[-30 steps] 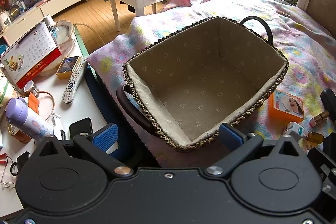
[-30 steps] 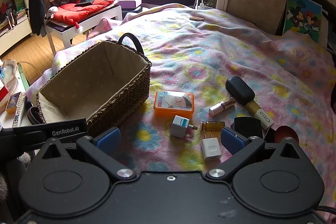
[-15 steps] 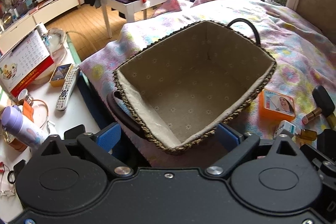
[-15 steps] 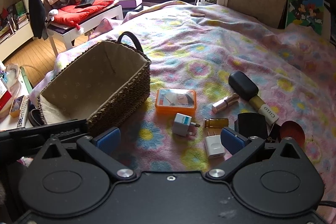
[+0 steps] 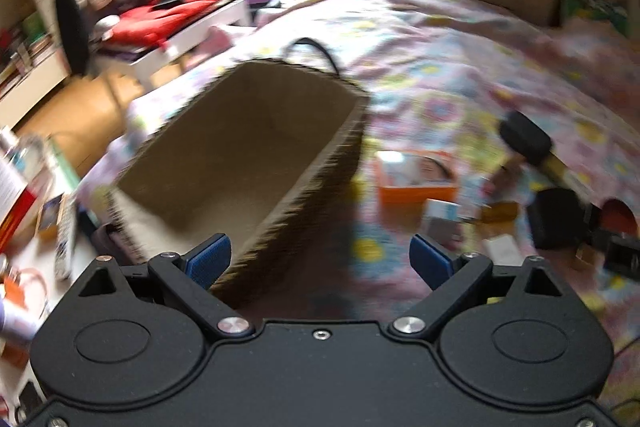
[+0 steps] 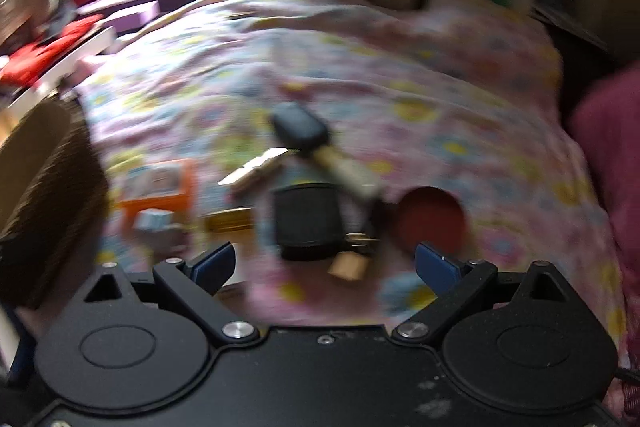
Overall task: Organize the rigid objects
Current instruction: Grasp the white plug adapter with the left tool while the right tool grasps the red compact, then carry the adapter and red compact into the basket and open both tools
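Right now my biggest landmark is the bed's flowered blanket (image 6: 360, 75), which carries everything I have to sort. On its left side, near the edge, sits the woven basket (image 5: 256, 155) with its beige lining bare, dark handle at the far end. Just right of the basket lies the orange box (image 5: 416, 179), and beyond it, toward the middle of the blanket, the black-headed brush (image 6: 304, 135) rests at an angle. Nearer to me, a black case (image 6: 308, 223) lies beside a red round disc (image 6: 430, 219). Smaller pieces cluster between the box and the case: a small plug adapter (image 5: 442, 217), an amber bottle (image 6: 230, 221) and a metallic lipstick tube (image 6: 256, 169); motion blur hides their finer detail. My left gripper (image 5: 320, 261) hangs over the basket's near right corner, fingers spread wide, nothing between them. My right gripper (image 6: 324, 265), its jaws having just narrowed slightly, is likewise wide apart and hovers before the black case, holding nothing.
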Available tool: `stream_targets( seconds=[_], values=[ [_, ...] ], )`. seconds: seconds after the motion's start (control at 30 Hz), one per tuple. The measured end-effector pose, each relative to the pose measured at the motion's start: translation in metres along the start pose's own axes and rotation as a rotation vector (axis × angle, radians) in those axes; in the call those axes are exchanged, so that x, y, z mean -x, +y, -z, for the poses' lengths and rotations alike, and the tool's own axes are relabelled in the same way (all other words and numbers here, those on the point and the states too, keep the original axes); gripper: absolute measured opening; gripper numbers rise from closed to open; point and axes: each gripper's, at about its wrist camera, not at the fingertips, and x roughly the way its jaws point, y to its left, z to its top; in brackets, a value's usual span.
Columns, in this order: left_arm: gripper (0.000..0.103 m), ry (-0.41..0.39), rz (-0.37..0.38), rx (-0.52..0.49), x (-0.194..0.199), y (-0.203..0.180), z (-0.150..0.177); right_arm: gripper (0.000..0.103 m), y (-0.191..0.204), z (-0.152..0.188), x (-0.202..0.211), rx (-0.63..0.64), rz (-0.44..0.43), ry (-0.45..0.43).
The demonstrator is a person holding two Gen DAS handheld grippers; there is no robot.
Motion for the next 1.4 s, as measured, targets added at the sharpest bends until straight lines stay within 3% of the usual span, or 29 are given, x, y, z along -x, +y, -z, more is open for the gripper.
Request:
stream_targets(
  seconds=[0.13,0.37,0.53,0.77,0.87,0.93,1.0,1.07,1.1,1.3,1.4],
  values=[
    [0.093,0.058,0.041,-0.046,-0.012,-0.029,-0.015,0.097,-0.033,-0.004,-0.017,-0.052,0.056,0.009],
    [0.093,0.200,0.145,0.018,-0.052,-0.064,-0.044,0.097,-0.076,-0.019,-0.047,-0.129,0.125,0.038],
    [0.093,0.230,0.127,0.044,-0.082,-0.070,-0.043,0.097,-0.099,-0.023,-0.070,-0.218,0.083,0.101],
    [0.092,0.292,0.111,0.066,-0.115,-0.081,-0.045,0.096,-0.083,-0.027,-0.103,-0.158,0.095,0.134],
    [0.092,0.310,0.123,0.056,-0.125,-0.088,-0.043,0.091,-0.082,-0.026,-0.116,-0.163,0.101,0.151],
    [0.089,0.326,0.139,0.058,-0.131,-0.091,-0.041,0.082,-0.083,-0.025,-0.122,-0.169,0.099,0.166],
    [0.058,0.348,0.159,0.068,-0.136,-0.091,-0.040,0.076,-0.083,-0.023,-0.119,-0.168,0.101,0.147],
    [0.048,0.352,0.157,0.068,-0.138,-0.091,-0.039,0.063,-0.085,-0.024,-0.116,-0.171,0.092,0.132],
    [0.048,0.347,0.161,0.069,-0.138,-0.091,-0.039,0.055,-0.086,-0.025,-0.114,-0.177,0.088,0.130],
    [0.047,0.319,0.176,0.075,-0.128,-0.088,-0.036,0.029,-0.100,-0.028,-0.106,-0.236,0.052,0.130],
    [0.047,0.306,0.180,0.087,-0.124,-0.086,-0.036,0.029,-0.113,-0.027,-0.106,-0.305,-0.008,0.163]
  ],
)
